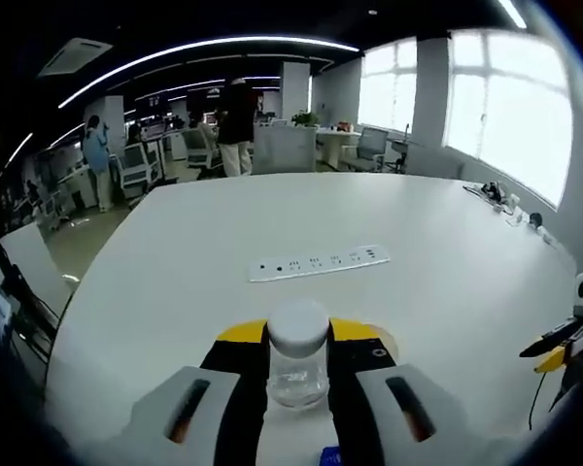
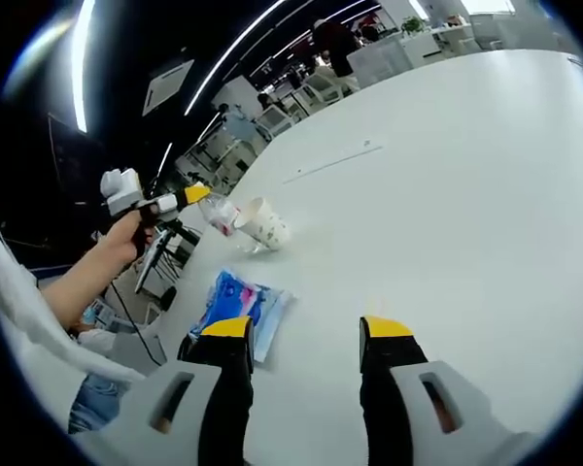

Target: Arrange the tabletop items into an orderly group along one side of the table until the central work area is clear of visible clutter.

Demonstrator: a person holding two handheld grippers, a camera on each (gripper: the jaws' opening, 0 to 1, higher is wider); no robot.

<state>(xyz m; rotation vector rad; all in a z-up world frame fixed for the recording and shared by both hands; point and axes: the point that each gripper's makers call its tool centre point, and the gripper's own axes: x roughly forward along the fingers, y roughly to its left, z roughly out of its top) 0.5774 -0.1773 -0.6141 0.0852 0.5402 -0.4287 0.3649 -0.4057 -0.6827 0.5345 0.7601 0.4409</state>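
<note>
Between left claw (image 1: pixel 299 361): jar (image 1: pixel 297 351)

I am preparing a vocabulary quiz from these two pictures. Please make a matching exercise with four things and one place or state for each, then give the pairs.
Things:
1. small jar
2. paper cup
3. blue packet
4. power strip

Places or states:
A. lying on its side
B. flat on the table near the right tongs
C. held between the left tongs
D. set in the middle of the white table

Pairs: 1-C, 2-A, 3-B, 4-D
</note>
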